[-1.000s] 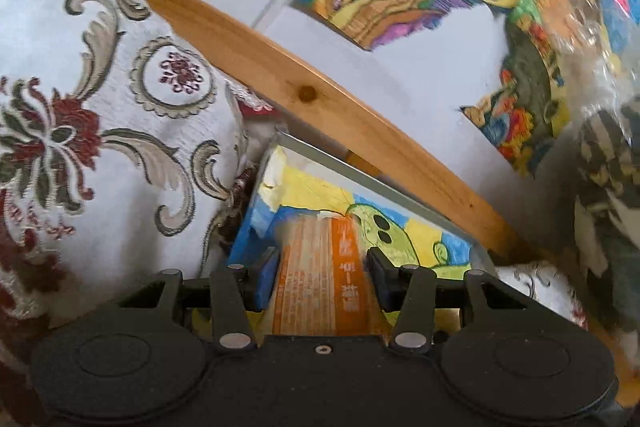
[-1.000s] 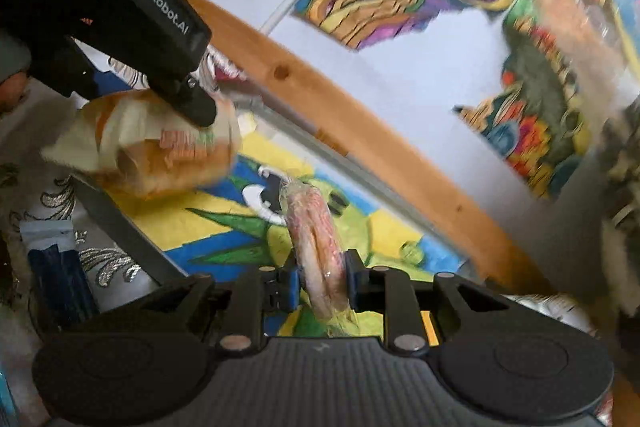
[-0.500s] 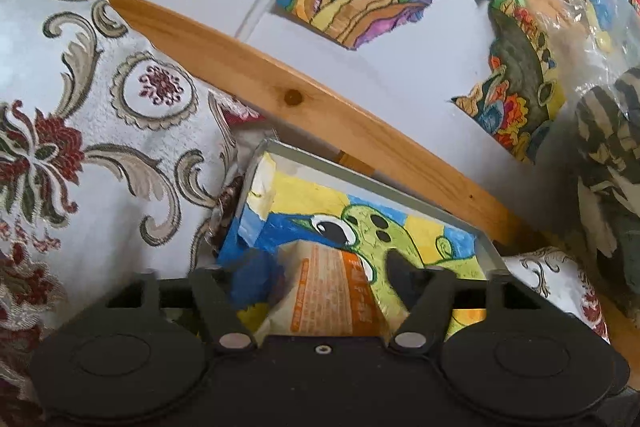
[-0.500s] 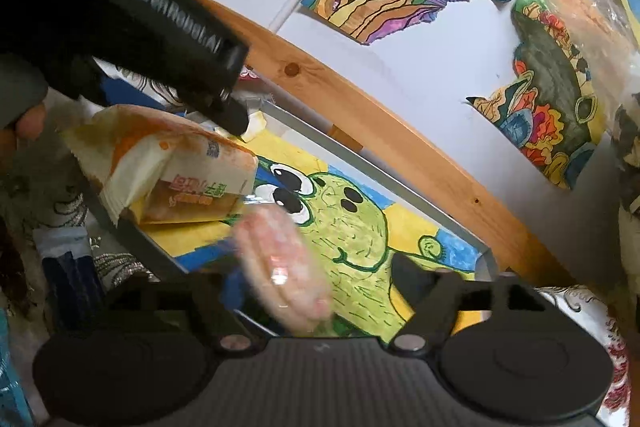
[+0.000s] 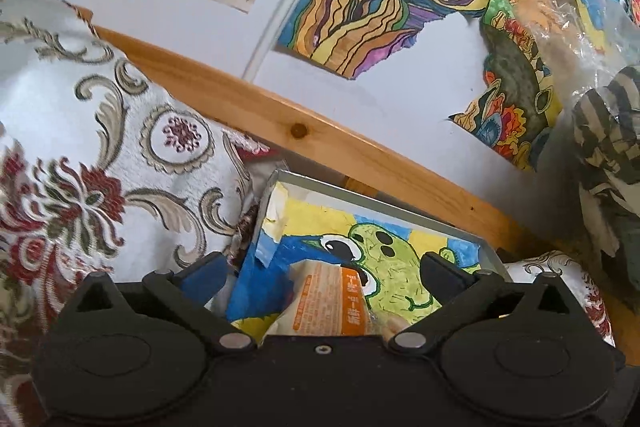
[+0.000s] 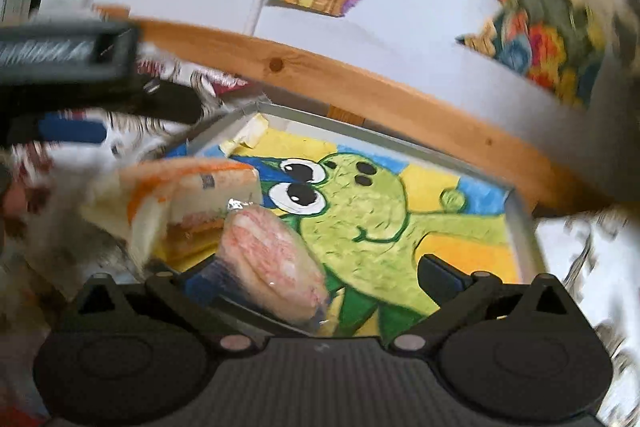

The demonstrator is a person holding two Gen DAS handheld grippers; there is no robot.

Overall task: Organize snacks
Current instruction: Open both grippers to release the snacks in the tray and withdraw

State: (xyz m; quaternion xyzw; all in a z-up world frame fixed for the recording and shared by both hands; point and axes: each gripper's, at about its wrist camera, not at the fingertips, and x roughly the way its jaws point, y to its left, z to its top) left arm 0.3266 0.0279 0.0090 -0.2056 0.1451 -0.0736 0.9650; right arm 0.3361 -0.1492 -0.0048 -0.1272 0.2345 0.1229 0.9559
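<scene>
**Two snacks lying in the tray, both fingers spread wide**

We are working over a shallow grey tray (image 6: 520, 223) lined with a green cartoon drawing, sitting on a patterned cloth (image 5: 100, 155) in front of a wooden rail (image 5: 320, 139). Starting on the left, we are hovering the left gripper (image 5: 320, 275) over the tray's left end; its fingers (image 5: 440, 277) are standing wide apart and gripping nothing. The orange-and-white snack packet (image 5: 328, 303) is lying between and below them, seemingly resting on the tray floor, though we cannot tell whether a finger is brushing it.

Moving right, the pink wrapped snack (image 6: 272, 259) is lying just beside that packet, near the left finger of the right gripper (image 6: 320, 275). Those fingers are likewise spread wide and clamping nothing; the right-wrist view is blurred, so contact with the pink wrapper is unclear.

We are judging that two items are now placed at the tray's left end, with most of its floor bare. Whether more snacks are waiting outside the tray, we cannot tell.
</scene>
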